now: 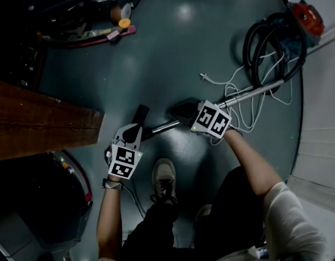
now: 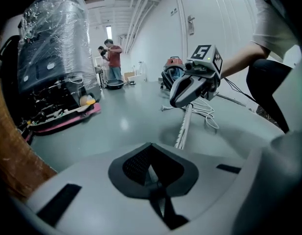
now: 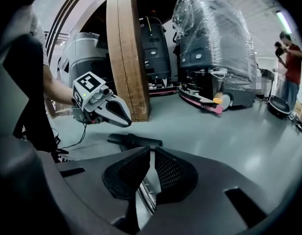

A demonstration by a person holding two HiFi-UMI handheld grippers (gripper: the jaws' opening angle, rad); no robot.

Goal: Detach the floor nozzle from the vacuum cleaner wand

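- Site: a dim workshop with a grey-green painted floor (image 1: 183, 37). A wooden beam (image 1: 42, 126) lies at the left and the canister vacuum cleaner (image 1: 303, 18) at the far right.
- Task item: the chrome wand (image 1: 248, 94) lies across the floor from the canister's hose toward the centre. The black floor nozzle (image 1: 140, 115) is attached at its near end, flat on the floor.
- Step in hand, as judged: both tools are being brought to the joint and nothing is gripped yet.
- Recommended method: open one tool onto the wand just behind the joint and set the other on the nozzle neck. Pull straight along the tube – any sideways levering risks jamming the coupling. Check for a release catch first; none can be made out here.
- Left gripper (image 1: 136, 132): jaws fully together with nothing between them, positioned just beside the nozzle.
- Right gripper (image 1: 181, 112): jaws all but together, a narrow slit only – the wand shows directly beneath them, apparently not clamped.
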